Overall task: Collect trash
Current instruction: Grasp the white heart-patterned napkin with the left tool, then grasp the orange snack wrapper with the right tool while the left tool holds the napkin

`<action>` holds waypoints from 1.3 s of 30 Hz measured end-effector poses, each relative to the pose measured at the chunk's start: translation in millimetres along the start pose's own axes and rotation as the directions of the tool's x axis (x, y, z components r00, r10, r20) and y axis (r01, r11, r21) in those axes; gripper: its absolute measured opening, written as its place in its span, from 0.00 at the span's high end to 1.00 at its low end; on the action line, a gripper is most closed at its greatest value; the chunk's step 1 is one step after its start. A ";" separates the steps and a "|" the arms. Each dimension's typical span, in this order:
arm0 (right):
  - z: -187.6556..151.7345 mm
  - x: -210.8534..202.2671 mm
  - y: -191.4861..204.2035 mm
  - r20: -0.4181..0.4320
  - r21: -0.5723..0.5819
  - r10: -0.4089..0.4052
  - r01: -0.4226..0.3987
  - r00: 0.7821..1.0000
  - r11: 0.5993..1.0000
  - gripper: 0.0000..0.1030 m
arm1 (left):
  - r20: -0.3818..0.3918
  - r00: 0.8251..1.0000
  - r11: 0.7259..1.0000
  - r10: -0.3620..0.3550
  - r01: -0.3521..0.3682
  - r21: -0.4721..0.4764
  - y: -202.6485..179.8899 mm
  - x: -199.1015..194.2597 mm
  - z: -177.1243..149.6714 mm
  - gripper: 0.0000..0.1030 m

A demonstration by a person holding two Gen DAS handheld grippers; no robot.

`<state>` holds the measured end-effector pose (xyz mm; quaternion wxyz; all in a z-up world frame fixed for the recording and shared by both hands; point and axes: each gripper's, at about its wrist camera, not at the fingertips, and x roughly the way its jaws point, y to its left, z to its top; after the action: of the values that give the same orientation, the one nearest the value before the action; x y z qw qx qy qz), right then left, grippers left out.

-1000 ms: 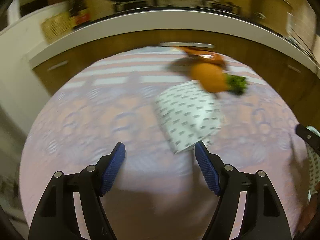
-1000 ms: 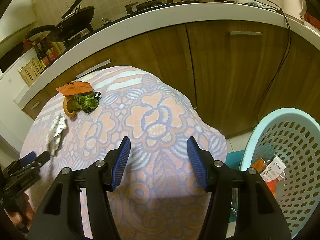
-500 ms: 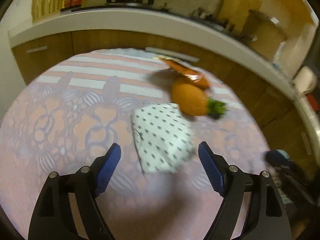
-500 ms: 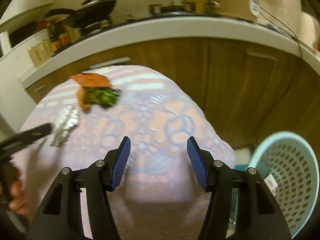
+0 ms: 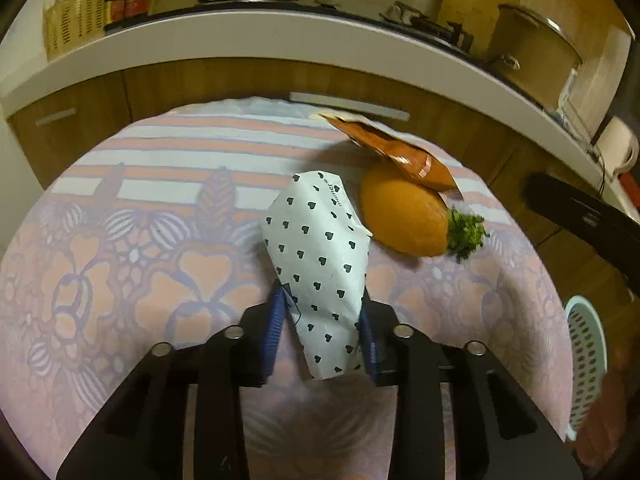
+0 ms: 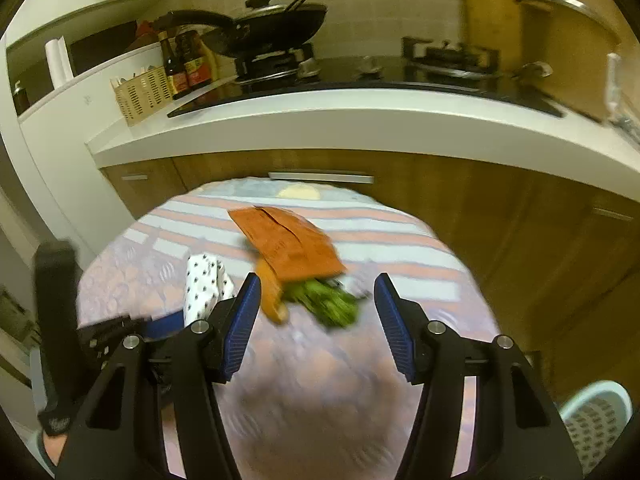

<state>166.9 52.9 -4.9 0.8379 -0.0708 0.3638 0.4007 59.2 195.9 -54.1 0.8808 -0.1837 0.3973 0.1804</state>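
Note:
A white paper wrapper (image 5: 320,264) printed with black hearts stands tilted up between the blue pads of my left gripper (image 5: 320,332), whose jaws are closing on it; both pads touch its sides. Just beyond it lie an orange peel (image 5: 402,216), a green leafy scrap (image 5: 464,232) and an orange packet (image 5: 394,152). My right gripper (image 6: 316,320) hovers open and empty above the table, with the orange packet (image 6: 288,244) and the greens (image 6: 328,300) ahead between its fingers. The wrapper (image 6: 204,288) shows to its left.
The round table carries a floral and striped cloth (image 5: 120,240). A pale blue perforated basket (image 5: 586,364) stands on the floor at the right, also low right (image 6: 596,416). Wooden cabinets and a white counter with a stove and a pan curve behind the table.
The left jaws have gone from wide apart around the wrapper to pressing on it, and it now stands tilted up. The right gripper has swung left from the basket toward the packet and greens.

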 end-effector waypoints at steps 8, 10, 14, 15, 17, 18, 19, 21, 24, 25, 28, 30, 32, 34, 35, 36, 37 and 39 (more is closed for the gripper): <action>27.0 60.6 13.8 -0.068 -0.017 0.020 -0.022 0.997 1.000 0.42 | 0.183 0.983 0.998 0.013 -0.001 -0.066 24.7 -20.8 0.8 0.72; 30.2 73.6 16.5 -0.081 -0.024 0.018 -0.020 0.997 1.000 0.41 | 0.182 0.983 0.997 0.008 0.005 -0.075 26.0 -18.3 0.4 0.72; 32.0 100.7 13.9 -0.110 0.004 0.022 -0.022 0.994 1.000 0.41 | 0.191 0.981 0.998 0.006 0.005 -0.055 21.4 -16.5 2.7 0.72; 31.2 105.1 12.3 -0.116 0.014 0.032 -0.030 0.993 0.999 0.41 | 0.186 0.983 0.999 0.005 0.004 -0.046 19.1 -15.0 3.3 0.72; 27.4 112.3 9.1 -0.129 0.047 0.066 -0.061 0.989 0.997 0.41 | 0.184 0.983 0.999 0.005 0.003 -0.041 22.1 -17.0 -0.5 0.72; 24.4 116.5 8.7 -0.142 0.053 0.069 -0.063 0.987 0.997 0.41 | 0.184 0.983 0.999 0.006 0.002 -0.041 22.9 -17.3 -0.8 0.71; 22.8 119.1 9.3 -0.151 0.049 0.066 -0.059 0.986 0.997 0.41 | 0.180 0.984 0.999 0.006 0.003 -0.045 23.5 -16.4 -0.3 0.71; 22.4 117.1 12.1 -0.139 0.035 0.061 -0.057 0.988 0.998 0.51 | 0.176 0.984 0.999 0.004 0.005 -0.053 25.6 -16.0 -1.4 0.71; 21.0 114.0 20.4 -0.124 -0.001 0.066 -0.067 0.990 0.998 0.66 | 0.177 0.984 0.998 0.001 0.010 -0.062 27.8 -15.7 -1.7 0.71; 20.9 112.4 22.8 -0.115 -0.010 0.065 -0.066 0.991 0.998 0.67 | 0.180 0.984 0.998 0.003 0.008 -0.061 27.7 -15.8 -1.6 0.71; 20.4 99.2 27.3 -0.047 -0.036 0.047 -0.048 0.998 0.998 0.72 | 0.193 0.981 0.999 0.004 0.006 -0.054 25.8 -18.0 -3.0 0.71; 23.1 89.1 26.2 -0.013 -0.029 0.071 -0.071 0.997 0.997 0.79 | 0.205 0.979 0.999 0.000 0.009 -0.043 22.6 -20.9 -3.9 0.71; 28.2 72.6 23.5 0.027 -0.020 0.102 -0.102 0.994 0.995 0.79 | 0.216 0.976 0.999 -0.028 0.036 -0.034 19.4 -25.2 -3.9 0.71; 31.1 53.0 23.4 0.065 -0.029 0.116 -0.114 0.991 0.993 0.80 | 0.233 0.971 0.998 -0.047 0.053 -0.019 13.1 -31.9 -3.8 0.71; 31.5 43.4 23.6 0.082 -0.036 0.111 -0.108 0.990 0.993 0.81 | 0.245 0.968 0.998 -0.057 0.060 -0.003 8.5 -36.3 -3.8 0.71; 30.5 30.4 23.9 0.103 -0.044 0.104 -0.100 0.989 0.994 0.82 | 0.253 0.965 0.998 -0.064 0.063 0.011 3.8 -40.2 -3.9 0.71; 29.1 22.3 23.5 0.116 -0.047 0.099 -0.094 0.988 0.995 0.83 | 0.261 0.963 0.997 -0.075 0.071 0.026 -2.3 -45.0 -4.2 0.71; 24.0 -0.6 21.4 0.149 -0.050 0.081 -0.075 0.985 0.996 0.84 | 0.270 0.958 0.995 -0.095 0.084 0.053 -14.5 -52.7 -5.5 0.71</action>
<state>164.4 76.7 16.6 0.8449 -0.0445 0.2929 0.4454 29.8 171.7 -14.5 0.9378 -0.1568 0.2676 0.1558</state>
